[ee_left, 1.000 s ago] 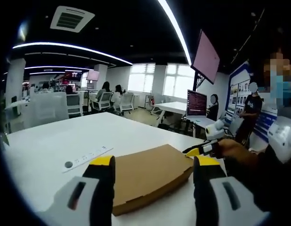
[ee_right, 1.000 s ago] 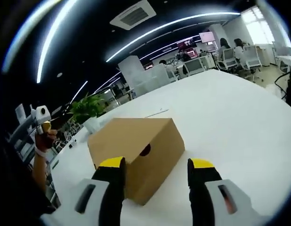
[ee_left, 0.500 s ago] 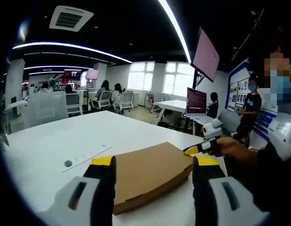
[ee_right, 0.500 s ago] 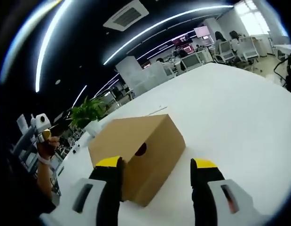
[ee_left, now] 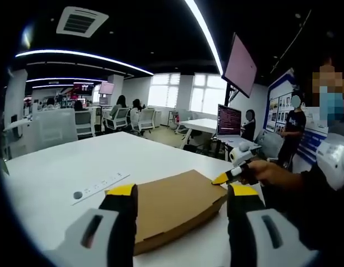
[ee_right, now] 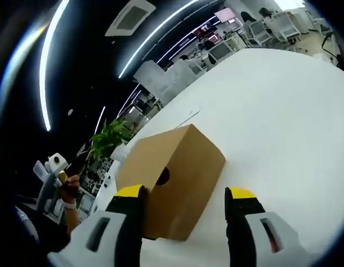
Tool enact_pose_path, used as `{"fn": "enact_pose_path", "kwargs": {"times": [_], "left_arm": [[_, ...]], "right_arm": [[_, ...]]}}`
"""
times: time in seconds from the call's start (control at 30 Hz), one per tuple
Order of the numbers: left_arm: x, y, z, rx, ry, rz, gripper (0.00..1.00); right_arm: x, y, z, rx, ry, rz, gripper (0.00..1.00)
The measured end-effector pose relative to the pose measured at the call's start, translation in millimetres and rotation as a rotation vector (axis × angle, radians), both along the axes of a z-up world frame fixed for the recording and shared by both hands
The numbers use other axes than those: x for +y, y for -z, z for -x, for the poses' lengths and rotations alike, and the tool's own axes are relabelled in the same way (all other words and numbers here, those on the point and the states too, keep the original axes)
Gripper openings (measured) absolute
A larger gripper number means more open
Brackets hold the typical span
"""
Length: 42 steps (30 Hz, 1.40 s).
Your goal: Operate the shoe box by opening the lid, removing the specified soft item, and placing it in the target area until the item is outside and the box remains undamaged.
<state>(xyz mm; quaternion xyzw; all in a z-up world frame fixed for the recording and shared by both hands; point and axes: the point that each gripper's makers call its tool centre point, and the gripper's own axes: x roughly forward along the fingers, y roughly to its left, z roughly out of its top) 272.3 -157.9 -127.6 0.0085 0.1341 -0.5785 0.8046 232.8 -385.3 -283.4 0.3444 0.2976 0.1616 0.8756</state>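
Note:
A plain brown cardboard shoe box [ee_left: 172, 203] lies on the white table [ee_left: 66, 167] with its lid closed. In the right gripper view the box [ee_right: 169, 175] shows an end face with a round finger hole. My left gripper [ee_left: 180, 194] is open, its yellow-tipped jaws standing on either side of the box's near edge, above it. My right gripper [ee_right: 185, 194] is open in front of the box's end corner. In the left gripper view, the right gripper's yellow tip [ee_left: 227, 177], held by a hand, sits at the box's far right corner.
A white strip with a dark dot [ee_left: 99, 186] lies on the table left of the box. A potted plant [ee_right: 110, 136] stands beyond the box. Office chairs, desks and people fill the far room; a person stands at the right by a monitor [ee_left: 229, 119].
The right gripper view has tilted and closed in a little on the box's end. The left gripper view is nearly steady; the other gripper's tip has dropped slightly toward the box corner.

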Motion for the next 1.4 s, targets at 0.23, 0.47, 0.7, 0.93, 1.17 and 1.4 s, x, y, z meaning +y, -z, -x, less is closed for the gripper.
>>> {"fn": "enact_pose_path", "kwargs": {"times": [0.23,0.47,0.7,0.93,1.17,1.4], "left_arm": [[5.3,-11.5,4.0,-0.019,-0.008,0.033,0.66],[13.2,-7.5,4.9,-0.009,-0.031,0.035,0.65],[18.4,-7.0,5.6,-0.008,-0.041,0.031,0.65],[18.4,-7.3,7.3,-0.007,-0.039,0.035,0.65],[21.3,-8.4,8.9,0.002,-0.036,0.053,0.64],[28.0,-5.8,7.8,0.008,-0.049,0.054,0.64]], "right_arm": [[2.1,5.2,-4.2,0.06,-0.028,-0.101,0.57],[8.9,6.7,-1.5,0.113,-0.04,-0.216,0.54],[12.5,4.3,-1.1,0.128,-0.044,-0.283,0.48],[14.9,3.5,-0.2,0.133,-0.039,-0.331,0.45],[16.6,1.5,-1.2,0.13,-0.045,-0.363,0.42],[17.2,2.5,-1.7,0.128,-0.037,-0.363,0.41]]}}
